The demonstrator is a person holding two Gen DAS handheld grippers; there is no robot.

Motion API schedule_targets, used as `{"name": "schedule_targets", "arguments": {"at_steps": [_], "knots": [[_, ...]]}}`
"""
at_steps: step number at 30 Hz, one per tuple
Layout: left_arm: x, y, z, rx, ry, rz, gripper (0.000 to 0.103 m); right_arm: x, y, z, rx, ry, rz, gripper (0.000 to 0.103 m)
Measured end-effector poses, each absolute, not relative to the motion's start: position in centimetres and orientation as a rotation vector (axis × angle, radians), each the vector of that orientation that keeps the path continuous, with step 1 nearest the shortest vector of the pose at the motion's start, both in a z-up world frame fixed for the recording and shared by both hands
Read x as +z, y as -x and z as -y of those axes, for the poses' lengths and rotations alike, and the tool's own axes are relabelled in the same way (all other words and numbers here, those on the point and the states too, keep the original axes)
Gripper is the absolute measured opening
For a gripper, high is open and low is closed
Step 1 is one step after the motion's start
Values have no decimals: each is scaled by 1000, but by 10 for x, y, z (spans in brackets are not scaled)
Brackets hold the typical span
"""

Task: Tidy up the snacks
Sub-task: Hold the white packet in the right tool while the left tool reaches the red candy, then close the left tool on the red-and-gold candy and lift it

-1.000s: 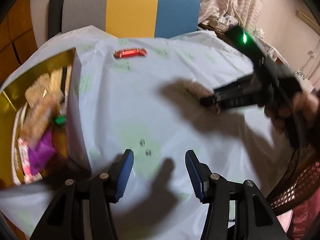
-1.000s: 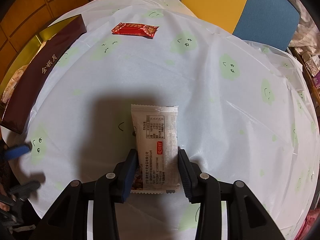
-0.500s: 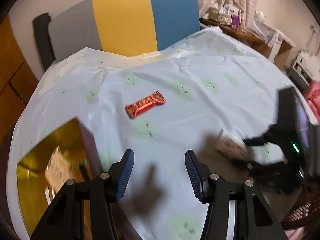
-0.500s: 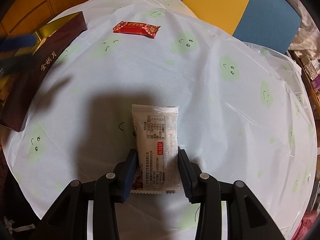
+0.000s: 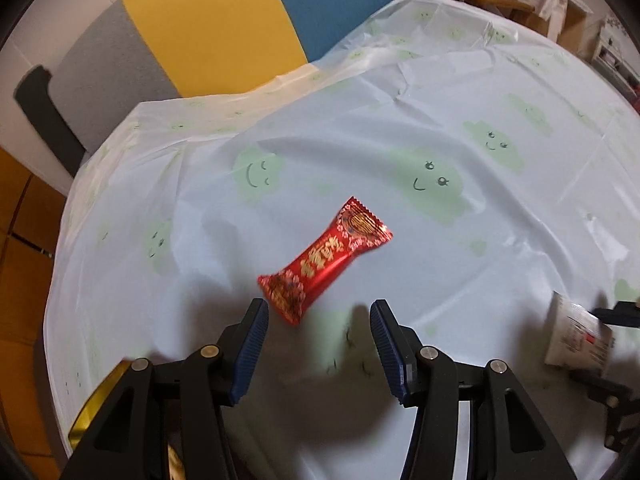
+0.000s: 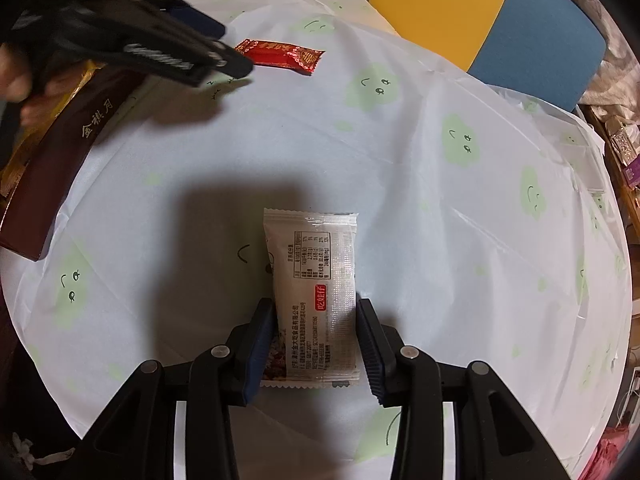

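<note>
A red candy wrapper lies on the pale tablecloth, its near end just ahead of my left gripper, which is open and holds nothing. In the right wrist view the same gripper hovers at the upper left, beside the red candy. My right gripper is shut on a white snack packet, one pad against each long side. That packet also shows at the right edge of the left wrist view.
A dark brown box with gold lettering sits at the table's left edge; its gold lining shows by my left fingers. A grey, yellow and blue chair back stands behind the table. Cluttered shelves are at the right.
My left gripper has swung away from the open box and across the table to the red candy, rolling as it went. The right gripper and its white packet have not moved.
</note>
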State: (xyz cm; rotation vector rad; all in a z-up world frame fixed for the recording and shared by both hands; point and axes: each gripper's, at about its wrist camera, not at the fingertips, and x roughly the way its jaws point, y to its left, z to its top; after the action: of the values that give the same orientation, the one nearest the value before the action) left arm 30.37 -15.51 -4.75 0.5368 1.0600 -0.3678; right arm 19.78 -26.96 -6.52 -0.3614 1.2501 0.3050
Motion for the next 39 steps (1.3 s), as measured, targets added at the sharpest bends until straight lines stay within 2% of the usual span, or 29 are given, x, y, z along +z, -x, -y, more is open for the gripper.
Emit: {"name": "schedule_targets", "arguments": {"at_steps": [7, 10, 20, 34, 37, 39], "knots": [[-57, -323, 161, -380, -551, -1049, 54, -64, -197, 268, 306, 373, -1249, 42], [-56, -321, 161, -389, -503, -1045, 33, -65, -198, 268, 308, 376, -1247, 42], [-49, -269, 151, -379, -359, -1147, 30, -66, -194, 266, 314, 383, -1240, 42], [-47, -147, 132, -390, -147, -1264, 32, -64, -188, 264, 310, 394, -1227, 42], [-43, -132, 130, -405, -139, -1249, 37, -62, -185, 263, 305, 395, -1224, 45], [-40, -123, 128, -416, -141, -1232, 49, -62, -185, 263, 298, 394, -1223, 48]]}}
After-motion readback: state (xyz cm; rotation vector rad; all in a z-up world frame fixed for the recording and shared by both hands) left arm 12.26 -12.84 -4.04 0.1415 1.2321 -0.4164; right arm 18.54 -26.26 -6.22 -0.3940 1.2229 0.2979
